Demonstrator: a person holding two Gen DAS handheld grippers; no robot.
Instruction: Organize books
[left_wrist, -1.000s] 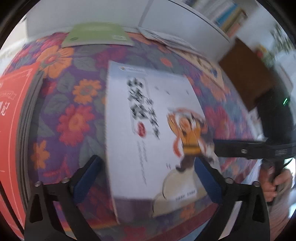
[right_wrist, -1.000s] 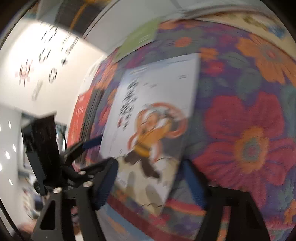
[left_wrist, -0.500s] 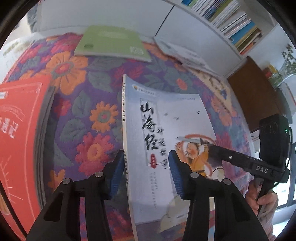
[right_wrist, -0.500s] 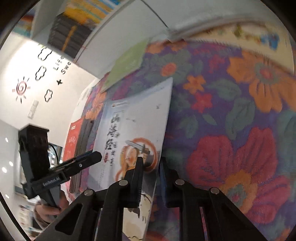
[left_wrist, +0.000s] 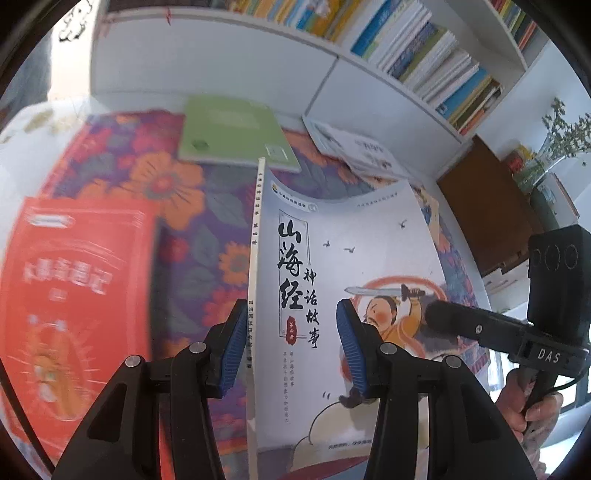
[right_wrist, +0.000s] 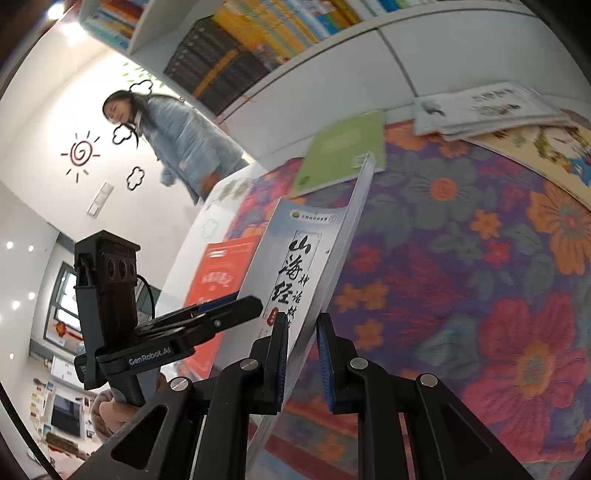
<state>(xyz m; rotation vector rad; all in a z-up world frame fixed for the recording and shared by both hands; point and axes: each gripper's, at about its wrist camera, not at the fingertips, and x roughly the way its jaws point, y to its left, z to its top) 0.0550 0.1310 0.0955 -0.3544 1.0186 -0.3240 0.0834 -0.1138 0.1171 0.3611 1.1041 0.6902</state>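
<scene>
A white picture book (left_wrist: 351, 266) with black Chinese title and a sword-waving figure is lifted off the flowered table, tilted upright. My right gripper (right_wrist: 302, 354) is shut on its lower edge; the book shows there (right_wrist: 306, 254) edge-on. My left gripper (left_wrist: 291, 350) straddles the book's spine side, its blue pads (left_wrist: 232, 350) apart and not pressing the cover. A red book (left_wrist: 74, 295) tops a stack at the left. A green book (left_wrist: 232, 133) lies at the table's far edge.
The table wears a purple flowered cloth (right_wrist: 480, 277). More picture books (right_wrist: 491, 107) lie at the far right. A white bookshelf (left_wrist: 406, 55) full of books stands behind. A woman in a blue jacket (right_wrist: 177, 136) stands at the left.
The white book has been raised from lying flat to tilted upright. My right gripper closed on its edge; my left gripper narrowed around its spine side.
</scene>
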